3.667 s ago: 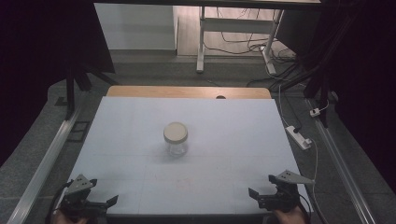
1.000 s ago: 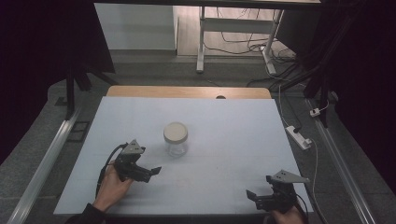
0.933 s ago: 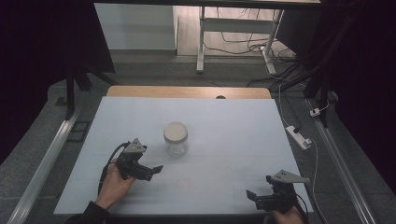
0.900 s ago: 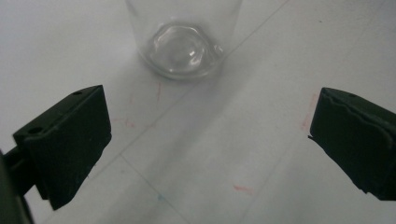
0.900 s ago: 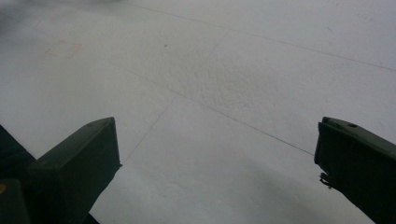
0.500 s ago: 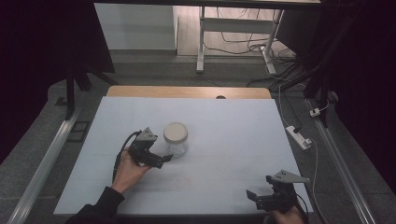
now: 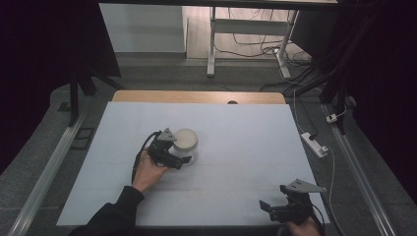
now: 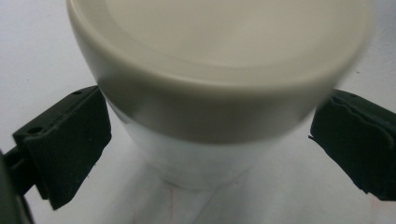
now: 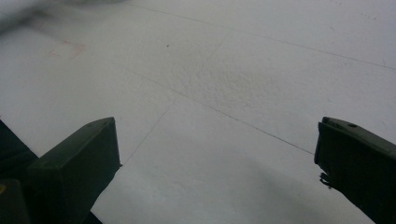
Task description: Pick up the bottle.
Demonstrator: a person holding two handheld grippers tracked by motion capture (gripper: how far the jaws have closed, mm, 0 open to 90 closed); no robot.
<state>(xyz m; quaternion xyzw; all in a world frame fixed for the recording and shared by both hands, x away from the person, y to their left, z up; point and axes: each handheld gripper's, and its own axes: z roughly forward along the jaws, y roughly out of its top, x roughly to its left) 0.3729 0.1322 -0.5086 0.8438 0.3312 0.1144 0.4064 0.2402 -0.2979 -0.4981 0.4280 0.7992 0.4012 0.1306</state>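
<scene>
Jar [image 7: 187,145] upright near middle of white tabletop [image 7: 246,142], beige lid on. Left gripper [image 7: 173,158] around it, jaws spread either side, just short of the glass. Right gripper [image 7: 281,209] at near right edge, jaws wide apart over bare surface.

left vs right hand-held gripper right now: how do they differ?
The left hand-held gripper is out mid-table with its open jaws on either side of the jar; the right hand-held gripper sits at the table's near edge with bare surface between its jaws. Both are open and hand-held.
</scene>
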